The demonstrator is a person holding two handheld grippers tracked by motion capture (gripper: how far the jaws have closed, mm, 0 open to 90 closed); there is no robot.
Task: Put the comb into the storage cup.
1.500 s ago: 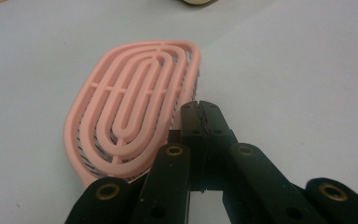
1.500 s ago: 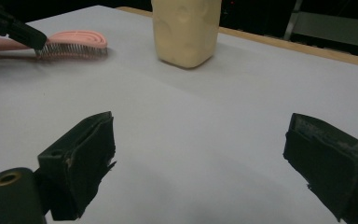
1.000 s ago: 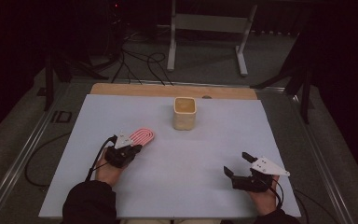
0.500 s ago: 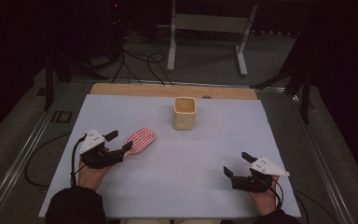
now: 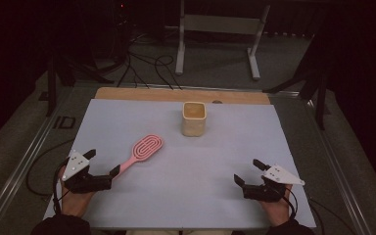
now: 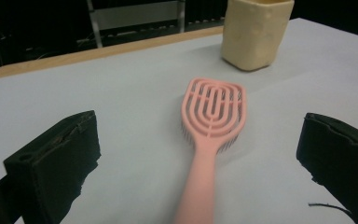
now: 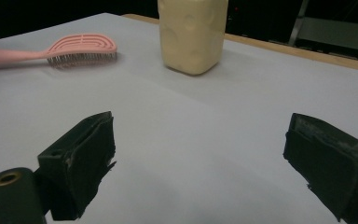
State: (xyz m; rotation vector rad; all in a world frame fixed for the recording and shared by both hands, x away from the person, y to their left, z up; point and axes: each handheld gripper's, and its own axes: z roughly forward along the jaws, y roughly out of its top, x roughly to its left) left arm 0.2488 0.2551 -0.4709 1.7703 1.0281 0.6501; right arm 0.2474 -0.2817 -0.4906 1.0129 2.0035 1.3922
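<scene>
At the near left of the table (image 5: 127, 215) we find the left gripper (image 5: 100, 164) with jaws spread wide on either side of the handle end of the pink hairbrush (image 5: 142, 152), which lies flat, bristles down, its head pointing far-right toward the cream cup (image 5: 194, 119) standing upright at the far centre. We judge the step in hand to be a grasp on the handle: the jaws should centre over it, settle low to the surface, and close squarely so the brush does not swivel. At the near right, the right gripper (image 5: 250, 171) rests on the table with jaws spread, holding nothing, well apart from brush and cup.
</scene>
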